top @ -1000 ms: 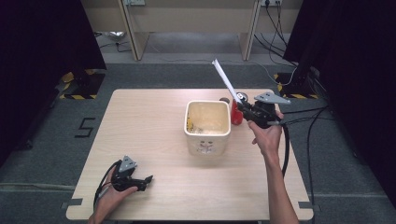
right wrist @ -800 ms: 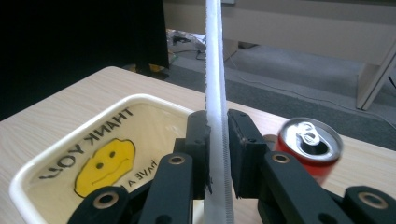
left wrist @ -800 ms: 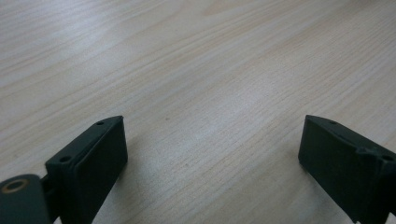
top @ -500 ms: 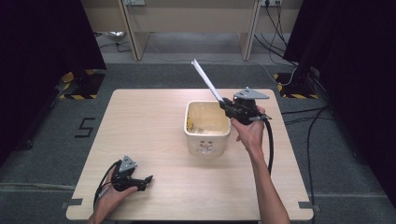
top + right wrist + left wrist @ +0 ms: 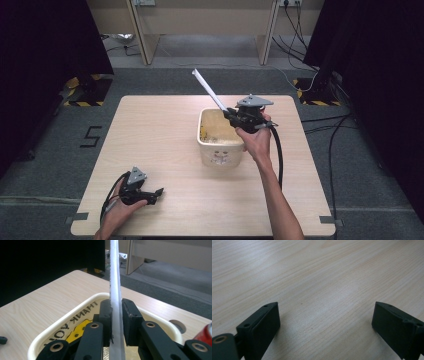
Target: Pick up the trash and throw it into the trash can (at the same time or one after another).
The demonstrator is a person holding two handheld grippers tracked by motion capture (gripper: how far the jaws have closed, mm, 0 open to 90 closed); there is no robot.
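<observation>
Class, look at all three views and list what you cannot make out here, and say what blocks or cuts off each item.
- White strip in the right claw: right gripper view, top end cut off by the frame edge.
- Bin floor: high view, near wall and hand hide part.
- Bin print: right gripper view, the claw covers all past "THANK".
- Red object: right gripper view, cut by the right edge.
- Left claw: high view, too small to judge its gap.

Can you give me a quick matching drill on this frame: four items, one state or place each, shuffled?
Items:
1. right gripper
2. left gripper
3. white strip
4. bin

States:
A. open, low over bare table
B. stands mid-table
C. shut on the strip, above the bin
D. slants up from the jaws

Pairs: 1-C, 2-A, 3-D, 4-B
</observation>
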